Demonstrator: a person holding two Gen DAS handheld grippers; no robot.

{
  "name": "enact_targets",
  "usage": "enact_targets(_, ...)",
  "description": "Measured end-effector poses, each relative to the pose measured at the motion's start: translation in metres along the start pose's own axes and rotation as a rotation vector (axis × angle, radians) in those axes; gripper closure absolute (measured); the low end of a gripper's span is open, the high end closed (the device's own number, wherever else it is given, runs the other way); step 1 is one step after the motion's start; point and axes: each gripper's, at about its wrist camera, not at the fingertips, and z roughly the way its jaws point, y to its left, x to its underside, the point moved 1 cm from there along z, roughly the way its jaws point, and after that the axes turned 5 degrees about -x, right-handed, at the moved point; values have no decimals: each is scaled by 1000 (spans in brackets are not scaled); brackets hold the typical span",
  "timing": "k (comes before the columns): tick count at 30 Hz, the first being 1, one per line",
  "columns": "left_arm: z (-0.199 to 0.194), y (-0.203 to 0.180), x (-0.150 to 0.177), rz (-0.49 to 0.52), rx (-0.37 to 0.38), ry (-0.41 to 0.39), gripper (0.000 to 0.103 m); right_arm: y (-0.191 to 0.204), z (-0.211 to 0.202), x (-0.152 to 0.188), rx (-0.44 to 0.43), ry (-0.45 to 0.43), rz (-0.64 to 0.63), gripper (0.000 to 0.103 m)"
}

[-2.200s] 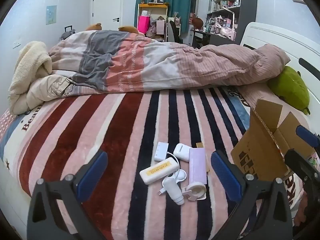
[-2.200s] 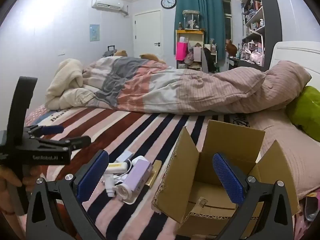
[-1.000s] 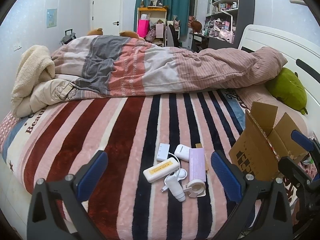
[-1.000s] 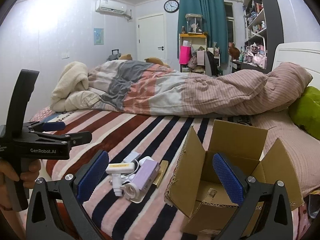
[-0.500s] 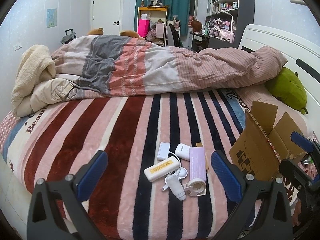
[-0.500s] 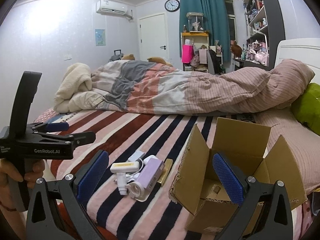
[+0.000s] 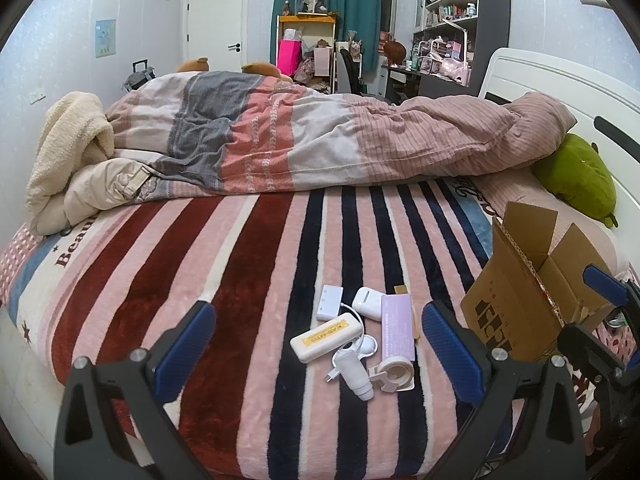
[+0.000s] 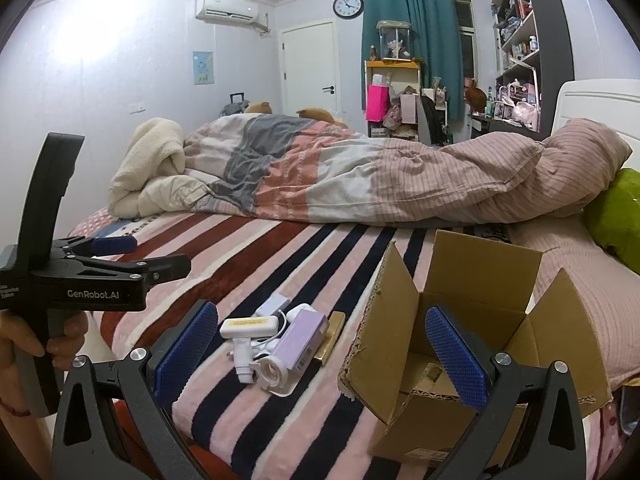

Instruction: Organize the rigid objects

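nothing picked up yet: tongs poised over the pile

this looks like the opening step. the left tongs (image 7: 316, 340) hang with jaws wide apart and empty, above the near edge of the bed (image 7: 240, 264); the right tongs (image 8: 320, 344) are likewise spread and hold nothing.

the small items (image 7: 356, 336) lie in a tight cluster on the striped blanket, at 6 o'clock in the left view: a cream case with a yellow label (image 7: 325, 335), a white plug (image 7: 352, 372), a lilac box (image 7: 396, 326), white earbud-style cases. the open cardboard box (image 8: 472, 320) stands just beside them, at 3 o'clock from the pile.

next, probably, lower one pair onto an outer item and carry it to the box.
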Motion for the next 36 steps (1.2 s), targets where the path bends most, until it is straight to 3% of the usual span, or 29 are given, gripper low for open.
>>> enact_targets(15, -6, 8, 1, -20, 8, -23, 1, 5, -12, 0, 16, -36, -24, 0)
enact_targets(17, -5, 13, 3, -31, 14, -20, 1, 11, -11, -1, 40, -37, -51, 6)
enact_targets(19, -2, 23, 6, -40, 7, -18, 1, 20, -9, -2, 46, -43, -76, 19)
enact_targets(21, 2, 32, 8, -49, 1, -13, 1, 29, -4, -2, 18, -42, -91, 22)
enact_targets(23, 7, 44, 11, -59, 0, -11, 0, 42, 6, 0, -21, -34, -113, 36)
enact_targets(27, 22, 65, 17, -79, -12, 5, 0, 63, 35, 10, -119, 25, -133, 46)
enact_targets(30, 36, 76, 23, -85, -6, 24, 1, 73, 73, 26, -180, 117, -115, 49)
enact_targets(36, 62, 87, 30, -79, 6, 57, 1, 71, 139, 64, -143, 284, -75, 58)
